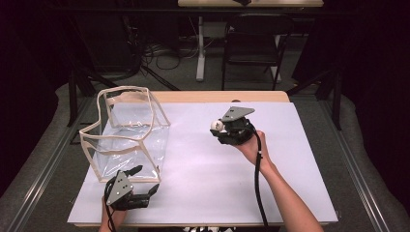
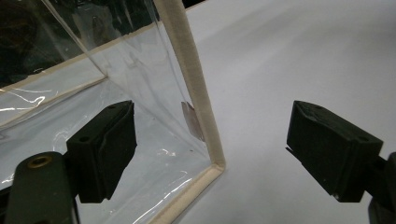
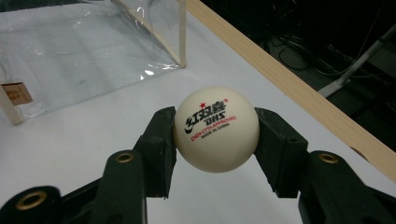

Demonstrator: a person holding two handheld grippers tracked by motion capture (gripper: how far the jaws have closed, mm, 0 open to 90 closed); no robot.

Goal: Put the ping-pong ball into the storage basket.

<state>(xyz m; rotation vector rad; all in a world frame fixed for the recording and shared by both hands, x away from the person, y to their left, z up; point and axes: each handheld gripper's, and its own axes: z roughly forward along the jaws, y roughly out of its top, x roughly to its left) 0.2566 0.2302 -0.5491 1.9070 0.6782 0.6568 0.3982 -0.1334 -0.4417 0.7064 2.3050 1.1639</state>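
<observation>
Looking maybe halfway: the right gripper (image 3: 215,140) has its jaws clamped on the ball (image 3: 215,129), up off the table right of the bag (image 1: 126,133), while the left gripper (image 2: 210,154) sits wide open straddling the bag's corner, nothing gripped, and the ball isn't in yet.

Each gripper was black, the left gripper (image 1: 143,180) and the right gripper (image 1: 216,126) alike, topped by a grey three-cornered plate. Blocky black fingers (image 3: 159,149) carried brass-coloured rivets. A black cable (image 1: 257,179) trailed along the person's bare, sleeveless forearm.
</observation>
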